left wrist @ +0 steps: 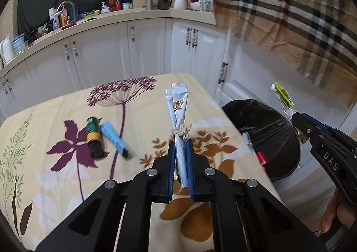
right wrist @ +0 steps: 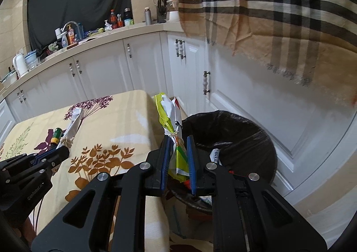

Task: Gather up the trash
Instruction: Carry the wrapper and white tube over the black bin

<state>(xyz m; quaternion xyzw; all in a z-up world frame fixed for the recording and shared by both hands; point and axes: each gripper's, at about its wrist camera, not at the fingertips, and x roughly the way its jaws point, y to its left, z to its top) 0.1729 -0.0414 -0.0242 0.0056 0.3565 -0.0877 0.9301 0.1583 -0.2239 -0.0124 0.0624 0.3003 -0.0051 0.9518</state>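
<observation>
Left wrist: fingers [left wrist: 180,147] pinching one tied wrapper [left wrist: 178,104]; two tubes [left wrist: 93,138] on table [left wrist: 44,104].

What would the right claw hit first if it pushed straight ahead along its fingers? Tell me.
Probably the black-lined trash bin. The right claw, shut on a yellow-green wrapper bundle, points down over the bin's near rim, so the liner's inside looks first in line, though depth is unclear.

Left gripper [left wrist: 180,151] and right gripper [right wrist: 178,149]: matte black moulded linkage arms, round silver pivot bolts, blue ribbed pads [left wrist: 189,158]. Right unit's side bore white "DAS" lettering and small black screws.
</observation>
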